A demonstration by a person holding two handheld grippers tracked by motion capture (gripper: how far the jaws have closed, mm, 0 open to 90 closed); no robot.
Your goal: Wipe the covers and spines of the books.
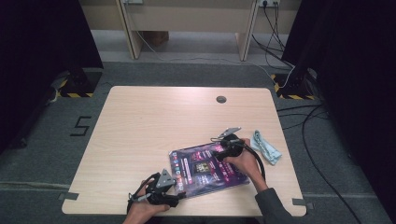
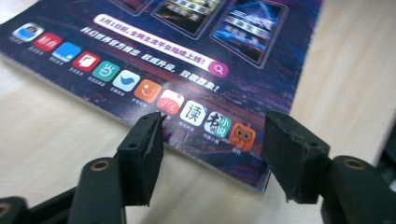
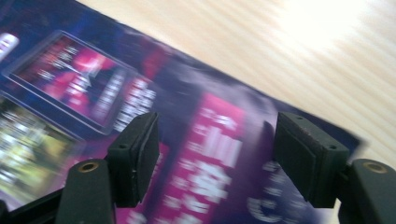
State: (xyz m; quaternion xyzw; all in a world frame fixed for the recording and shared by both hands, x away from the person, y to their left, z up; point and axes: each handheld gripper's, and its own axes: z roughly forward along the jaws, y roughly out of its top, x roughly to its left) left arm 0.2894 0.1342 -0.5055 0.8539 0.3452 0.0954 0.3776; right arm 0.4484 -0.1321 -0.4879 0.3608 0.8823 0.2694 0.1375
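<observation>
A purple magazine [image 1: 208,169] lies flat on the desk [image 1: 140,130], near the front edge and right of centre. The left gripper [image 2: 210,140] hovers at the magazine's near-left corner, fingers [image 2: 142,154] spread, straddling its edge without pinching it. The right gripper [image 3: 215,154] hangs over the magazine's far-right part, fingers spread on nothing. A blue cloth [image 1: 266,147] lies just right of the magazine; beyond its far edge the desk runs bare.

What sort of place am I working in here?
Probably a lab or recording room, not a home: a bare wooden table on grey carpet with hazard-taped stand feet, black curtains either side, and loose cables across the floor. A magazine lies on the table.
</observation>
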